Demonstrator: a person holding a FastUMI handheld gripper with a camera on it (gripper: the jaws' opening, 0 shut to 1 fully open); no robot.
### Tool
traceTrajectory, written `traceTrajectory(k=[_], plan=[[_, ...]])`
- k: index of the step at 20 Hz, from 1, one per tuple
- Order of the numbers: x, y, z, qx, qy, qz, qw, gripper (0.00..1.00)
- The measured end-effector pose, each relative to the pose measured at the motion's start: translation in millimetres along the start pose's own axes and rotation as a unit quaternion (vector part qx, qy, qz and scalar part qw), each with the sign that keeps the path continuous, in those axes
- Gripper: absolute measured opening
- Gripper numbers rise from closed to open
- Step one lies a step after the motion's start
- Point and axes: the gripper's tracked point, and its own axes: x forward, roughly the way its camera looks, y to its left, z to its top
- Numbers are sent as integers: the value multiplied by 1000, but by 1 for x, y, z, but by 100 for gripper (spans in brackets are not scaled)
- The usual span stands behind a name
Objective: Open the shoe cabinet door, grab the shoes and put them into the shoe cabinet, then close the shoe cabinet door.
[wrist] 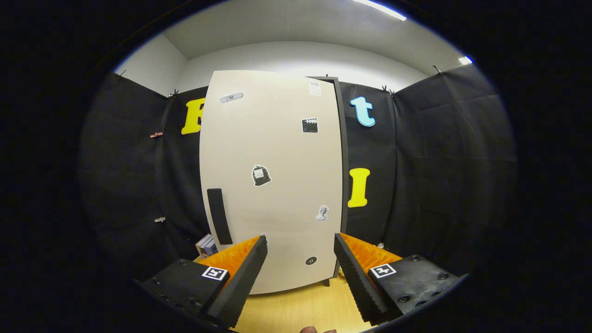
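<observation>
Beige and flat, the shoe cabinet door [273, 180] stands upright beyond the fingers and lies shut against the cabinet's dark frame [343, 152], whose edge shows along the door's far side. A dark vertical handle [219, 216] sits low near the door's other edge, and a few small stickers dot the panel. The hand-held gripper [300, 252] is released: its two fingers stand well apart, hold nothing, and point at the lower part of the door without touching it. The cabinet stands on a pale wooden floor [305, 310]. Something small and boxy [206, 245] rests on the floor just beside the cabinet, behind one finger; what it is cannot be told. The shoes are not to be made out, so whether they are inside the cabinet or lying elsewhere is hidden. A shut door with a free gripper before it fits two stages alike: the door waiting to be pulled open with the shoes yet to go in, or the shoes stowed inside and the door closed again.
</observation>
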Motion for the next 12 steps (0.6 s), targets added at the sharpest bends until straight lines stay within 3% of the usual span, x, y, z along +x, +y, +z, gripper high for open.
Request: traceTrajectory(k=[12], plan=[[-7, -11, 1, 0, -1, -9, 1000, 96]])
